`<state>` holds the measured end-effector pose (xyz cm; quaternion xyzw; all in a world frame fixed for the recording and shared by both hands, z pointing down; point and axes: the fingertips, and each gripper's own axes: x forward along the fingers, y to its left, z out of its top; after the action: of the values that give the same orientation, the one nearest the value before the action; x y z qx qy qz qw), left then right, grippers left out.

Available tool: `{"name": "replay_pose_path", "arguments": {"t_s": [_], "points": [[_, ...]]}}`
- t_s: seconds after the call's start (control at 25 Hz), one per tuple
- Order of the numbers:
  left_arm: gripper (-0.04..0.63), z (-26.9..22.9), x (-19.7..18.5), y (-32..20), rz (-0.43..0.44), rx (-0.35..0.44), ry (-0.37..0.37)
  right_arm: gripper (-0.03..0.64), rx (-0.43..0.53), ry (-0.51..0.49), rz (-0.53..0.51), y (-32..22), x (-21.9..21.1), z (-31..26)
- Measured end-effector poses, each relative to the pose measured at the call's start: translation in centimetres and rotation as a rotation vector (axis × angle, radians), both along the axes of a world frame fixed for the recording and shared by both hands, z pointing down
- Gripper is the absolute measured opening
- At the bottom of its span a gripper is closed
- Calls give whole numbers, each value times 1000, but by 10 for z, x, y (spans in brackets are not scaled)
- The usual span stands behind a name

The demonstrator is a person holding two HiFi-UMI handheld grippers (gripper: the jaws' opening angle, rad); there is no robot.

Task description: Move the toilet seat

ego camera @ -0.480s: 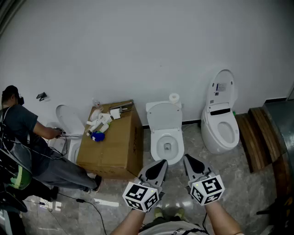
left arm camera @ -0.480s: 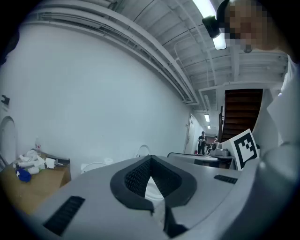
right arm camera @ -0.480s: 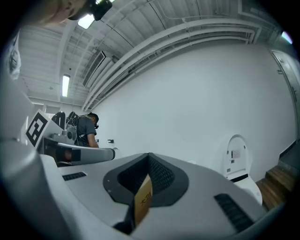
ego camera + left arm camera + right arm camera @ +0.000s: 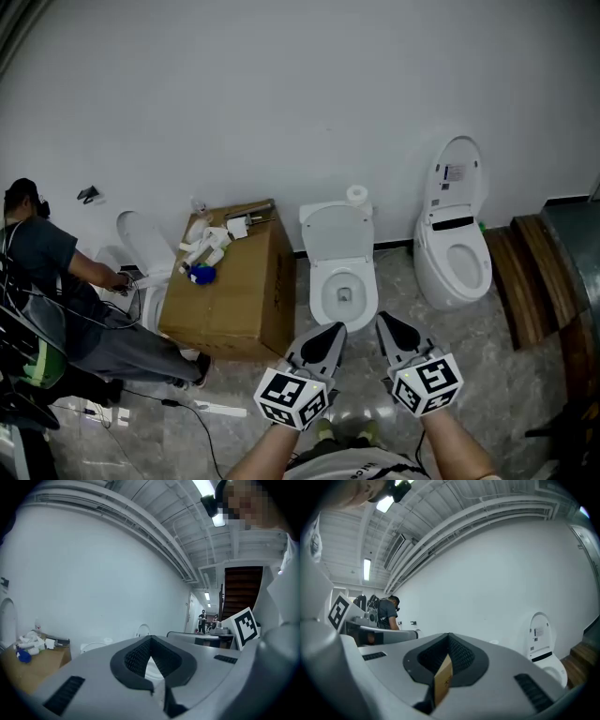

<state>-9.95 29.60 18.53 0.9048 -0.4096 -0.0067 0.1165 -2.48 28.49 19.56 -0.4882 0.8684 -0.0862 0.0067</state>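
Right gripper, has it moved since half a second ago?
No. The right gripper holds the same place relative to the middle toilet, just right of its front rim.

Gloss beside matt
The toilet [image 4: 340, 267] looked glossy ceramic, the box [image 4: 230, 300] matt cardboard (uncoated), the floor [image 4: 469, 347] perhaps polished stone.

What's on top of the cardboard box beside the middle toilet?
On the cardboard box lie a cluster of white pieces, a blue object and a thin dark item at the back. Its closed top hides any contents.

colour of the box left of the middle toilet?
The box is plain brown cardboard, clearest in the head view.
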Motion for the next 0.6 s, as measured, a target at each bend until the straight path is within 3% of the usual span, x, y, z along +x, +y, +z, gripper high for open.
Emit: {"name": "replay_pose_path", "arguments": {"t_s": [0.2, 0.6], "points": [[9, 8, -2, -3, -23, -1, -23, 14, -11, -109, -18, 1, 9, -1], [9, 24, 11, -4, -64, -26, -23, 14, -37, -112, -15, 6, 45, 14]]}}
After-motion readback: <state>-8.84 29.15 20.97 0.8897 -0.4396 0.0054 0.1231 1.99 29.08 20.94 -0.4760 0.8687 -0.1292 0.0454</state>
